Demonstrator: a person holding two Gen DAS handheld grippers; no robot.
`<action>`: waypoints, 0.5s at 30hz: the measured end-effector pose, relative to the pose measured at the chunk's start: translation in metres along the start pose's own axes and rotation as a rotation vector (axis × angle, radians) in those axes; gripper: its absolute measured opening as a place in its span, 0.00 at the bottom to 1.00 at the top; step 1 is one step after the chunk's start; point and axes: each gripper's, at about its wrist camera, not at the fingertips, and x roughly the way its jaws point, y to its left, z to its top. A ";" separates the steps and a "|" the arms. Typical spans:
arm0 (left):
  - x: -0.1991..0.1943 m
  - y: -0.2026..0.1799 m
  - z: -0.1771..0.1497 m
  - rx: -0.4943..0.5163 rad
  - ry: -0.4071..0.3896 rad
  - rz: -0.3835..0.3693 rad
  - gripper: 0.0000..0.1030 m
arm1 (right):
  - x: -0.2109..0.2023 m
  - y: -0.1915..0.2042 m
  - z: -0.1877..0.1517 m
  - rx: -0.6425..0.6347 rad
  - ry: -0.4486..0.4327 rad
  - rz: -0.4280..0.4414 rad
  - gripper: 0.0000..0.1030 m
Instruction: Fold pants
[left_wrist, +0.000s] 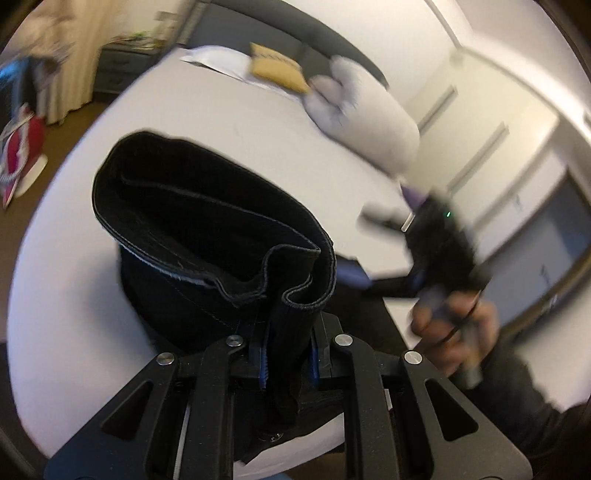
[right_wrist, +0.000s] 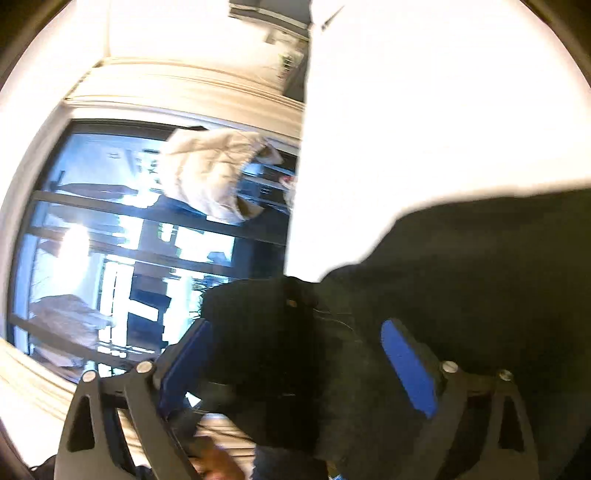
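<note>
Black pants (left_wrist: 207, 240) are held up over the white bed (left_wrist: 74, 295). My left gripper (left_wrist: 288, 358) is shut on a bunched hem of the pants, and the open leg cuff stands up in front of it. My right gripper (left_wrist: 436, 240) shows blurred at the right of the left wrist view, held by a hand. In the right wrist view the right gripper (right_wrist: 299, 354) has its blue pads (right_wrist: 406, 365) wide apart, with black pants fabric (right_wrist: 461, 277) lying between and behind them.
Pillows (left_wrist: 369, 122) and a yellow cushion (left_wrist: 277, 68) lie at the head of the bed. A dresser (left_wrist: 118, 66) and curtains stand at the left. A large window (right_wrist: 129, 240) and a cream jacket (right_wrist: 207, 173) show in the right wrist view.
</note>
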 end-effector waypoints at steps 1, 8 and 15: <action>0.014 -0.012 0.000 0.026 0.023 -0.002 0.13 | -0.008 0.000 0.004 -0.001 0.010 0.008 0.95; 0.101 -0.104 -0.028 0.328 0.199 0.018 0.13 | -0.032 -0.013 0.007 -0.024 0.084 -0.056 0.96; 0.139 -0.178 -0.062 0.639 0.227 0.096 0.13 | -0.037 -0.037 -0.018 0.023 0.094 -0.105 0.97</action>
